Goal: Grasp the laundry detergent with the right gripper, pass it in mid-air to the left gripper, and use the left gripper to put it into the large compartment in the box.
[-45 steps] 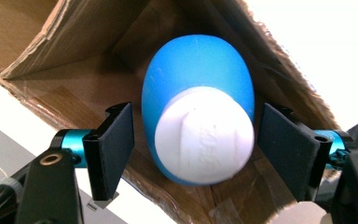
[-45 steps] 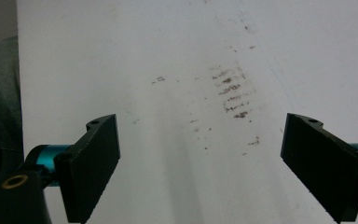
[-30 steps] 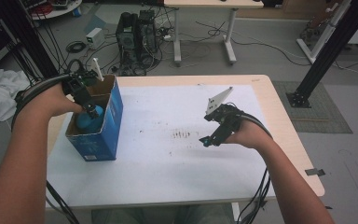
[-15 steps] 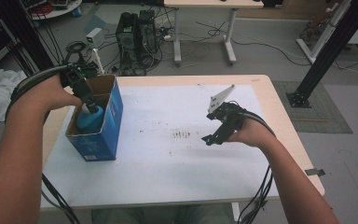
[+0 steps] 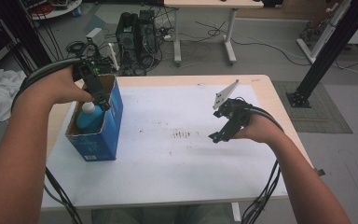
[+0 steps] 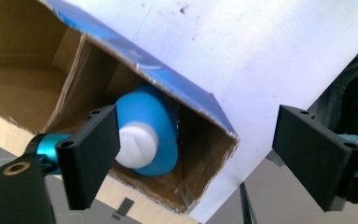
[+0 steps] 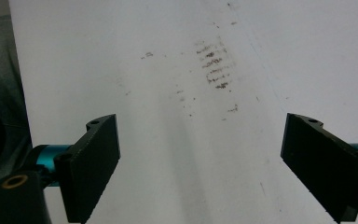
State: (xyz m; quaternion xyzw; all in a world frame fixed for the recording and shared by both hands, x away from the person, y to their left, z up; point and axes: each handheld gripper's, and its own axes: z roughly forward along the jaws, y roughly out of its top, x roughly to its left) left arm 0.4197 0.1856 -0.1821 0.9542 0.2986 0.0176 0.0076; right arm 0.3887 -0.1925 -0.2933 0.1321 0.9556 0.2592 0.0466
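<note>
A blue bottle with a white cap (image 5: 89,115) (image 6: 147,136) stands inside an open blue cardboard box (image 5: 103,135) (image 6: 177,91) at the table's left. My left gripper (image 5: 103,103) (image 6: 196,158) hangs just above the box's mouth; its jaws have just been opening and stand wide apart, clear of the bottle below. Over the white table sheet at the right, my right gripper (image 5: 216,136) (image 7: 200,168) is open with nothing between its jaws.
Dark smudges (image 5: 182,134) (image 7: 214,70) mark the white sheet (image 5: 168,163) between the hands. Cables trail off the table's front. Behind the table, on the floor, stand computer cases (image 5: 137,28), a desk's legs and a black frame post (image 5: 326,51).
The left gripper has let go of the blue bottle, opened, and risen out of the box toward its far end. The right gripper has barely moved.
</note>
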